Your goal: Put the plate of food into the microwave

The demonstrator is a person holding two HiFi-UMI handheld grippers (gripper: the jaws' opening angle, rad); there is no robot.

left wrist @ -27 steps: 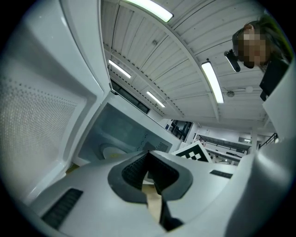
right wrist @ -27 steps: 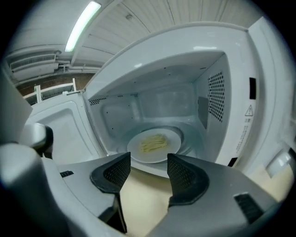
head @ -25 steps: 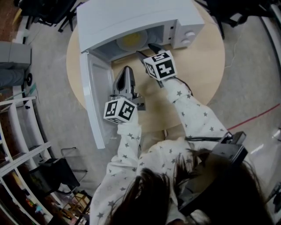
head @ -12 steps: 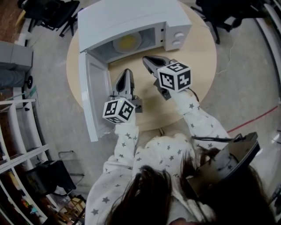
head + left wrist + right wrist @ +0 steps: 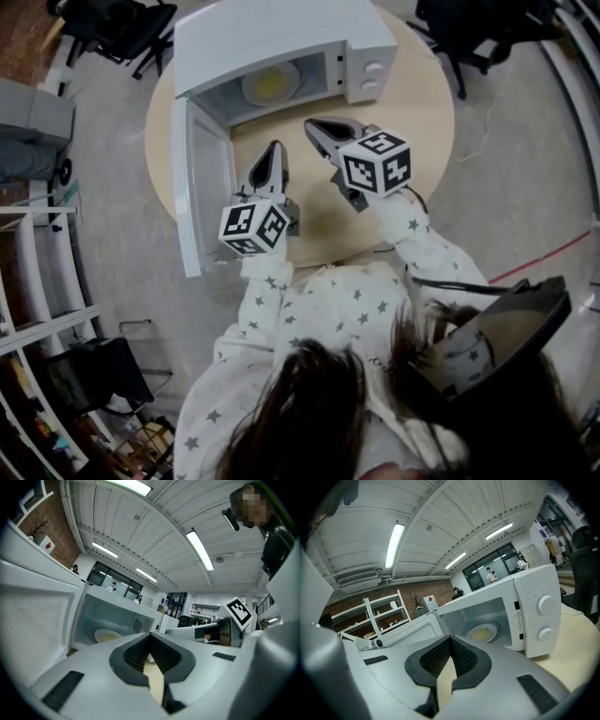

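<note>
Plate of food (image 5: 270,84): it lies inside the microwave's cavity, on the cavity floor, with yellow food at its middle. Neither claw touches it.
Microwave (image 5: 281,33): white, standing at the far side of the counter with its cavity open toward the person. Two knobs (image 5: 373,77) sit on the panel to the right of the opening.
Door (image 5: 200,192): swung wide open at the left of the cavity.
Right claw (image 5: 317,129): jaws closed tip to tip with nothing between them. It is held in front of the opening, apart from the plate.
Left claw (image 5: 273,155): jaws together at the tips and empty. It is held over the counter just beside the open door, pointing toward the cavity.
Counter (image 5: 417,122): round and of pale wood; it carries the microwave.
Person: star-patterned sleeves (image 5: 412,234), one claw in each hand.
</note>
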